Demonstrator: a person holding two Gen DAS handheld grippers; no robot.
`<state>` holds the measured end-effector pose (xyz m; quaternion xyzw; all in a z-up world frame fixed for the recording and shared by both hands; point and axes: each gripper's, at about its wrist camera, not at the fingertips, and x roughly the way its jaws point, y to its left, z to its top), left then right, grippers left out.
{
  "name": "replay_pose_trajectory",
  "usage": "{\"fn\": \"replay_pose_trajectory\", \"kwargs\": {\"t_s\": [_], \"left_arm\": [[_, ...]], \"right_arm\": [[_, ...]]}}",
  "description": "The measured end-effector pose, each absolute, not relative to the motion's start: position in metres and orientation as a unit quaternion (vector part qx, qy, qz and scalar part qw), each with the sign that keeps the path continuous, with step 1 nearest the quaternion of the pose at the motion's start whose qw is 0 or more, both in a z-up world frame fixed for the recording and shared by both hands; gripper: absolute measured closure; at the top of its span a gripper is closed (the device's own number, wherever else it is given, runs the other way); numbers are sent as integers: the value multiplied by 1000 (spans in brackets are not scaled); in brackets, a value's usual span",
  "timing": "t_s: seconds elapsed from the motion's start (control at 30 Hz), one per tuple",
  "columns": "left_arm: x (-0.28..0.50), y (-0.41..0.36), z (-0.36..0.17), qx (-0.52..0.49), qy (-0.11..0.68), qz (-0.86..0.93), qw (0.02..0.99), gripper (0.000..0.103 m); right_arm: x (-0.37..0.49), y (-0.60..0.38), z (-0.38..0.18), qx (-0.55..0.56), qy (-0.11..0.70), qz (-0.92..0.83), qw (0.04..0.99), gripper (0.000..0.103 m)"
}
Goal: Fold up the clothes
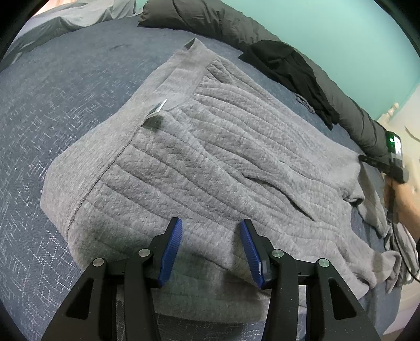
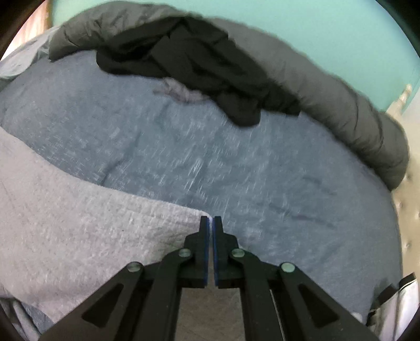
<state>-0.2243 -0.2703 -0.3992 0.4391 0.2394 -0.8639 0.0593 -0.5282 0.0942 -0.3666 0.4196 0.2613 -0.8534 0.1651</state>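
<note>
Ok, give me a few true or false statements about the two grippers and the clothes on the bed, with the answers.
1. The left gripper has its fingers open above the grey garment. True.
2. The right gripper has its fingers spread wide. False: they are shut, right at the garment's edge.
3. The black clothing lies on top of the grey garment. False: it lies apart from it, at the far side against the dark grey duvet.
4. A small label shows on the grey garment. True.
5. The bed cover is red. False: it is blue.
</note>
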Motion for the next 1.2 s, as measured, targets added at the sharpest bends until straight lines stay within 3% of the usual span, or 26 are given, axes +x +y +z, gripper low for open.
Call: {"fn": "replay_pose_trajectory", "kwargs": {"t_s": [0.17, 0.33, 0.43, 0.7, 0.8, 1.03, 1.13, 1.2], "left_arm": [[-224, -272, -399, 437, 247, -863, 56, 52], [-217, -273, -395, 430, 258, -863, 58, 52], [-211, -277, -391, 427, 259, -864, 60, 52], [-183, -294, -380, 419, 272, -864, 67, 52], [-173, -301, -377, 419, 283, -860, 71, 52], [-156, -304, -378, 454, 295, -839, 60, 52], [-150, -302, -375, 470, 284, -834, 60, 52], [-147, -302, -372, 476, 280, -832, 62, 52]], "right_arm": [[-518, 114, -358, 387, 240, -882, 125, 98], [-463, 137, -334, 368, 135, -899, 196, 96], [-411, 147, -332, 383, 91, -885, 250, 86], [-290, 188, -328, 403, 76, -865, 290, 78], [-269, 240, -324, 421, 54, -867, 263, 69], [-243, 375, -311, 444, 4, -882, 156, 64], [-239, 437, -311, 452, -29, -886, 98, 55], [-239, 464, -316, 465, -42, -881, 74, 54]]}}
